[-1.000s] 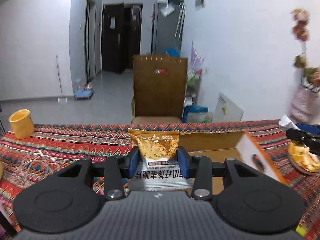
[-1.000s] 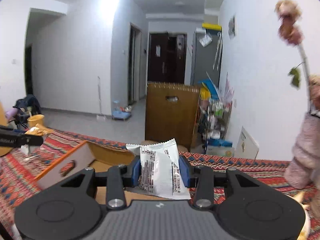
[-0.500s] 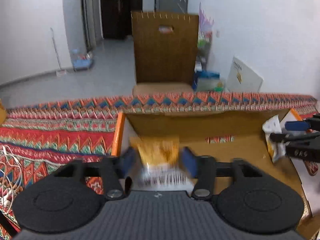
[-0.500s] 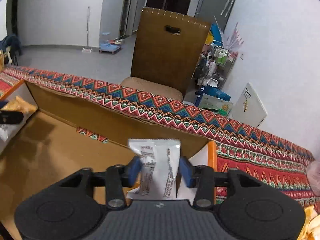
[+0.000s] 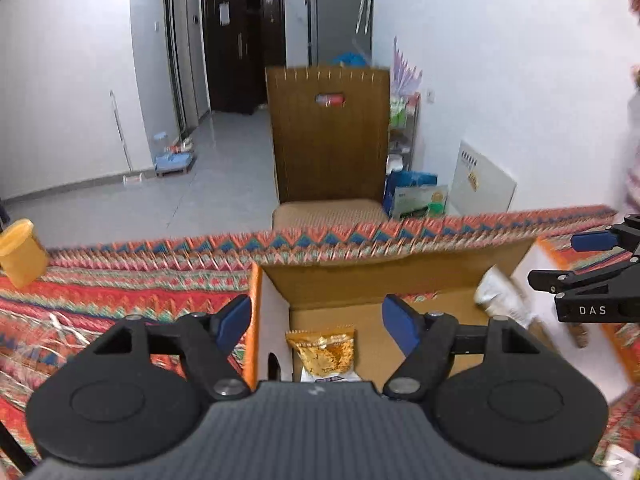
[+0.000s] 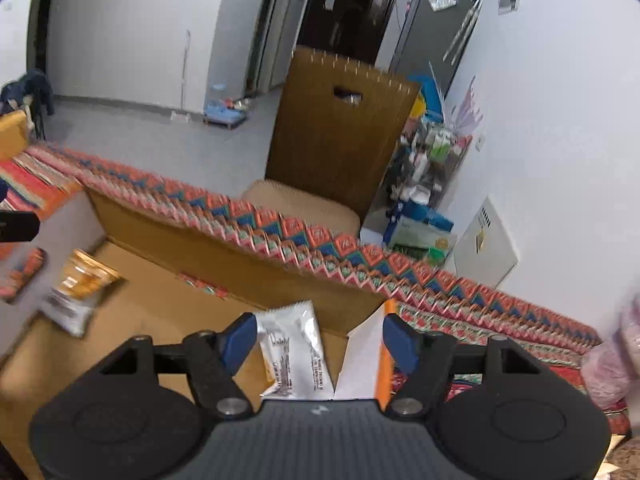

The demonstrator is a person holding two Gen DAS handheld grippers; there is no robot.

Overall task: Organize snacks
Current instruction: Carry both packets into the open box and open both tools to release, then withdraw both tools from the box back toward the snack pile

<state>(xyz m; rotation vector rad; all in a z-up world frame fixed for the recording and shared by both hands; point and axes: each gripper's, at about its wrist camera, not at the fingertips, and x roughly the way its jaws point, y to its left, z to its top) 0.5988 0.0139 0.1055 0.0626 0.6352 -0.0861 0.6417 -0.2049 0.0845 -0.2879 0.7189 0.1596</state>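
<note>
Both grippers over box (image 5: pixel 400 280), jaws just opened wide, nothing clamped. Left gripper (image 5: pixel 316 322) released gold packet (image 5: pixel 322 354) onto box floor, left end. Right gripper (image 6: pixel 316 338) dropped white packet (image 6: pixel 294 354) at box's right end; packets well apart, likely sorted.

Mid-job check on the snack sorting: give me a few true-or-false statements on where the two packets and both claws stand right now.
1. The left claw is clamped on the orange snack packet. False: its jaws have just been opening and stand wide, clear of the packet, which is inside the cardboard box.
2. The white snack packet is over the box interior near its right wall. True.
3. The right claw is squeezing the white packet. False: its jaws have just been opening, and a clear gap shows on the packet's right side.
4. The box sits on a patterned tablecloth. True.
5. A yellow cup stands inside the box. False: it is out on the tablecloth at far left.
</note>
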